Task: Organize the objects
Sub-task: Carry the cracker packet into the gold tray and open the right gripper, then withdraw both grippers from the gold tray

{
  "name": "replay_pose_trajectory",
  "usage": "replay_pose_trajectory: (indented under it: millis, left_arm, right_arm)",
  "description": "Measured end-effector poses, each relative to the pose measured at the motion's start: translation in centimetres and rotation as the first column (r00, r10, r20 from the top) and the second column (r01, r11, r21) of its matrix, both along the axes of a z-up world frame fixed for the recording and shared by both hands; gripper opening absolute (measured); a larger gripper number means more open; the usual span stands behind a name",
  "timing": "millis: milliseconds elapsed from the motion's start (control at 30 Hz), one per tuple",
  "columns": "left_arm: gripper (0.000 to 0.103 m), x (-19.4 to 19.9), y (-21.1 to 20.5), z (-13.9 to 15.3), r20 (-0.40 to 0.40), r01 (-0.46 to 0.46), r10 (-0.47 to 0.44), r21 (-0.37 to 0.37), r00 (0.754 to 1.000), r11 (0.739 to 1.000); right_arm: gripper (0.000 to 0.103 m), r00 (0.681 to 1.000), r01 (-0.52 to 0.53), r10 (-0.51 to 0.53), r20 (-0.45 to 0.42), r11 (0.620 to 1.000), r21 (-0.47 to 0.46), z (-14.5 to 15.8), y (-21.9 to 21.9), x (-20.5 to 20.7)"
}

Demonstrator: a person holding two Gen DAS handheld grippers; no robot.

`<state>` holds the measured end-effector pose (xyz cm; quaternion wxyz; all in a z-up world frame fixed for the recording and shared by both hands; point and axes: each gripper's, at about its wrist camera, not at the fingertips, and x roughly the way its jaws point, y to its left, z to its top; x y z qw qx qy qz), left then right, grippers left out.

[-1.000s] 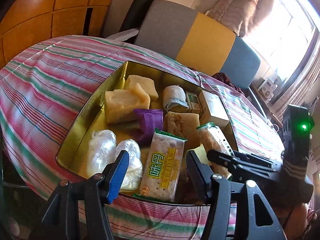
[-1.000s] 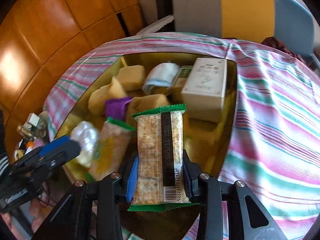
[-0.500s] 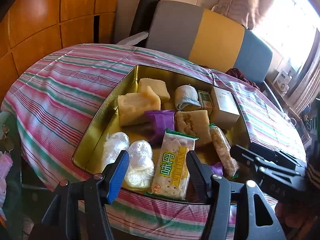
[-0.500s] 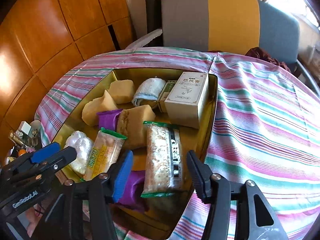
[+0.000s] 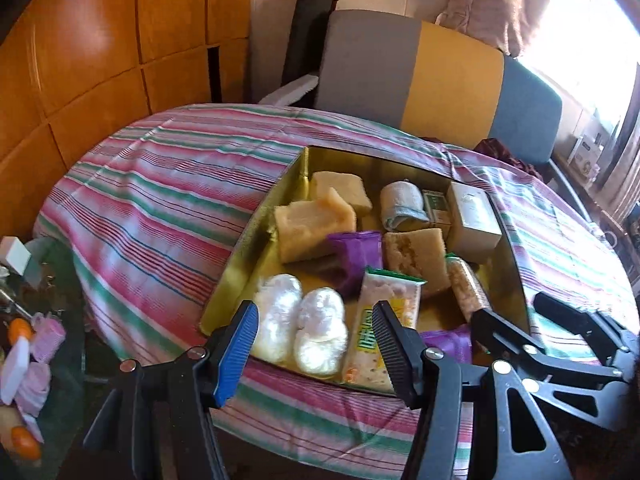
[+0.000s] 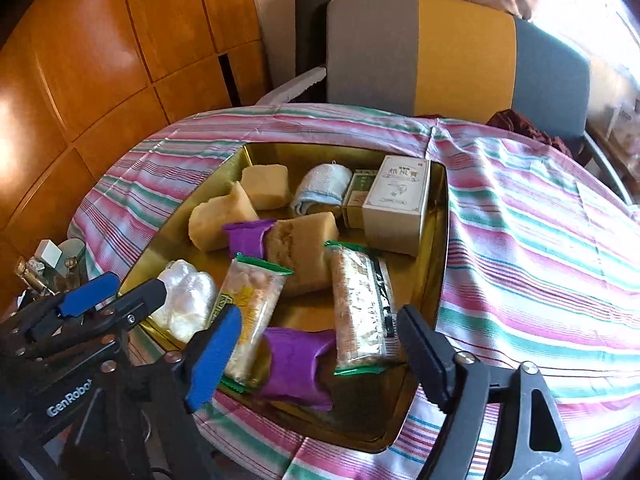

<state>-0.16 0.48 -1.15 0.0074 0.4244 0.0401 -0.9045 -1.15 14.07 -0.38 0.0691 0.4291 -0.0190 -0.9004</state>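
A gold tin tray (image 5: pixel 256 248) (image 6: pixel 438 240) lies on the striped table and holds snacks. A green-edged cracker pack (image 6: pixel 362 306) lies in it on the right, beside a yellow cracker pack (image 5: pixel 384 320) (image 6: pixel 250 312), purple packets (image 6: pixel 296 362) (image 5: pixel 356 256), cake blocks (image 5: pixel 312 224), white wrapped balls (image 5: pixel 300 328) and a white box (image 6: pixel 398 200). My left gripper (image 5: pixel 314 344) is open and empty over the tray's near edge. My right gripper (image 6: pixel 316 352) is open and empty above the near end of the tray; it also shows in the left wrist view (image 5: pixel 516 320).
The striped tablecloth (image 6: pixel 540 260) covers a round table. A grey, yellow and blue chair (image 6: pixel 440 52) stands behind it. Wooden wall panels (image 5: pixel 100 60) are on the left. Small clutter (image 5: pixel 24 344) lies on a low glass surface at far left.
My right gripper opened and let go of the green-edged cracker pack, which now lies in the tray. Both grippers pulled back from the tray.
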Motion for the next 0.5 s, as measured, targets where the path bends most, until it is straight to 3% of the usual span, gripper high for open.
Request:
replay_pose_trajectory:
  millis: [200, 500]
  left_arm:
    - [0.060, 0.5, -0.6, 0.7, -0.011, -0.007, 0.007, -0.022, 1.000, 1.000]
    - [0.060, 0.7, -1.7, 1.5, -0.014, -0.038, 0.038, 0.002, 0.999, 0.999]
  right_arm:
    - [0.103, 0.998, 0.067, -0.067, -0.021, 0.998, 0.016, 1.1, -0.1, 0.7]
    - [0.103, 0.989, 0.143, -0.140, -0.037, 0.985, 0.092, 1.8, -0.6, 1.1]
